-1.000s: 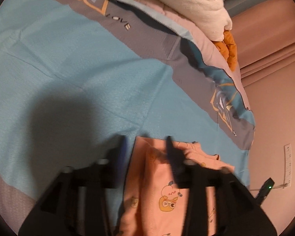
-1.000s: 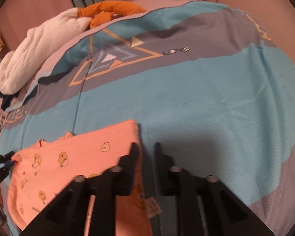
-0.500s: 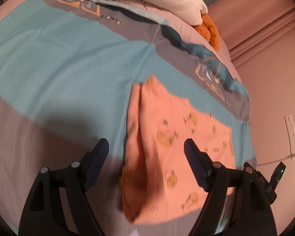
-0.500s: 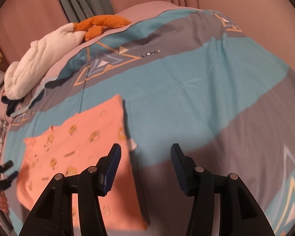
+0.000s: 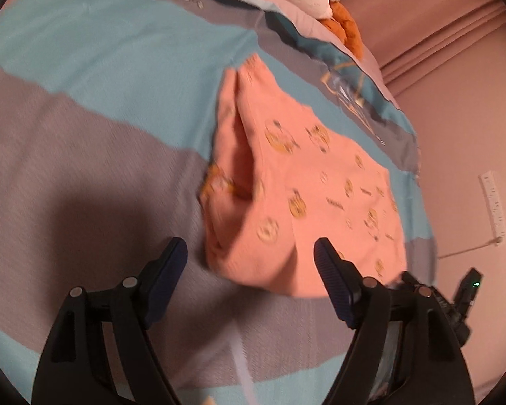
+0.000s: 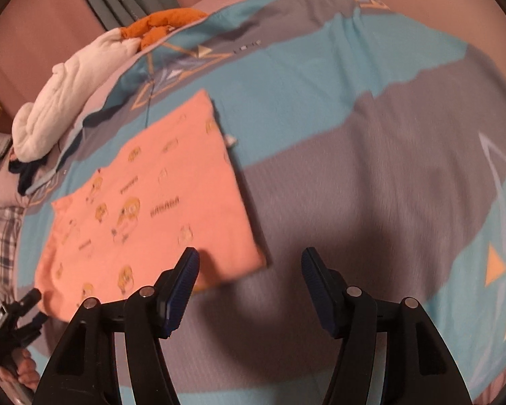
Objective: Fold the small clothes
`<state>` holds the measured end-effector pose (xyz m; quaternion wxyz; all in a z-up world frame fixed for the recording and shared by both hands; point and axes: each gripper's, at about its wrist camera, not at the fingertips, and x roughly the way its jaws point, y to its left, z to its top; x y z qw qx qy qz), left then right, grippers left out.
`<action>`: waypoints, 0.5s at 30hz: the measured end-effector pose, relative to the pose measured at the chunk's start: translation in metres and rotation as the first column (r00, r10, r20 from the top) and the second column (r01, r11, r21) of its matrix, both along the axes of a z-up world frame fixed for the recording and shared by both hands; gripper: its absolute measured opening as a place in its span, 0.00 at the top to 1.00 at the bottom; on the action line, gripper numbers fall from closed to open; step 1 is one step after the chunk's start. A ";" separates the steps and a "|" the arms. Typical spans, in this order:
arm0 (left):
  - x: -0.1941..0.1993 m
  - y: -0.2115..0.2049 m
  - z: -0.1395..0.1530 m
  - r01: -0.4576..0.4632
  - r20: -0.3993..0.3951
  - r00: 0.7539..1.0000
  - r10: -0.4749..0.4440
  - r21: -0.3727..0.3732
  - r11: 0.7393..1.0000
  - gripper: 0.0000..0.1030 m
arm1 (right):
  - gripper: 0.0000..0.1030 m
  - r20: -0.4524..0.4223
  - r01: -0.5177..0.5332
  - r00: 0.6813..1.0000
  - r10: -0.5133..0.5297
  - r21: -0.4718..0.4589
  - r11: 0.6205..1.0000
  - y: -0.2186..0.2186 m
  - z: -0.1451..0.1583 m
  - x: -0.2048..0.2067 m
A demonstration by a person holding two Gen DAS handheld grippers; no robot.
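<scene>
Garment first: the small peach top (image 6: 151, 209) with yellow cartoon prints lies on the bed (image 6: 371, 175), across the border between a teal stripe and a grey stripe of the cover, with nothing gripping it. A second ago we had both tools down at its cloth, the jaws narrow and close over its edges; now it sits clear ahead of us and whole in both views, so we have let go and drawn back. In the left view one side is turned over onto the body and makes a long ridge (image 5: 243, 155), while in the right view the cloth reads as a flat, roughly rectangular panel. We judge that a side fold has just been laid and released, and that the crosswise fold remains.

Our left gripper (image 5: 249, 256) has its jaws wide apart with only the near hem showing between them, and no pad touches it. Our right gripper (image 6: 249, 263) is opening its jaws over the near corner and the bare grey cover, holding nothing.

Farther off, a white quilt (image 6: 67, 101) and an orange cloth (image 6: 162, 25) are heaped at the bed's far edge.
</scene>
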<state>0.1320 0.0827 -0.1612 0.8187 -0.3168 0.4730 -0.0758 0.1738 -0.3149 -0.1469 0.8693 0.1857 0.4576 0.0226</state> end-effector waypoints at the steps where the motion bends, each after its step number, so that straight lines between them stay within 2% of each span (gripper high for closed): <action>1: 0.000 -0.002 -0.003 0.007 -0.007 1.000 -0.007 -0.020 1.000 0.26 | 0.39 -0.009 -0.018 1.000 0.018 0.028 0.999 0.002 -0.004 0.000; 5: 0.004 -0.008 -0.007 0.000 0.018 1.000 0.001 -0.022 1.000 0.30 | 0.39 -0.005 -0.027 1.000 0.027 0.090 0.996 0.008 -0.010 0.000; 6: 0.007 -0.008 -0.008 -0.008 0.020 1.000 0.009 -0.033 0.999 0.30 | 0.39 -0.002 -0.027 1.000 0.027 0.094 0.995 0.010 -0.010 0.001; 8: 0.011 -0.007 -0.011 -0.028 0.022 0.999 0.030 -0.056 0.998 0.38 | 0.39 0.015 -0.032 0.999 0.030 0.115 0.993 0.013 -0.011 0.006; 10: 0.013 -0.005 -0.013 -0.036 0.027 0.999 0.038 -0.087 0.996 0.40 | 0.39 0.028 -0.043 0.999 0.039 0.169 0.985 0.014 -0.015 0.014; 12: 0.017 -0.002 -0.018 -0.044 0.025 0.998 0.049 -0.164 0.986 0.52 | 0.39 0.038 -0.046 0.999 0.039 0.217 0.975 0.017 -0.019 0.022; 13: 0.019 -0.001 -0.021 -0.048 0.013 0.999 0.052 -0.184 0.982 0.64 | 0.39 0.046 -0.050 0.998 0.040 0.237 0.970 0.018 -0.021 0.029; 15: 0.022 -0.003 -0.022 -0.046 0.003 0.999 0.047 -0.172 0.984 0.76 | 0.39 0.061 -0.051 0.997 0.037 0.244 0.969 0.021 -0.020 0.033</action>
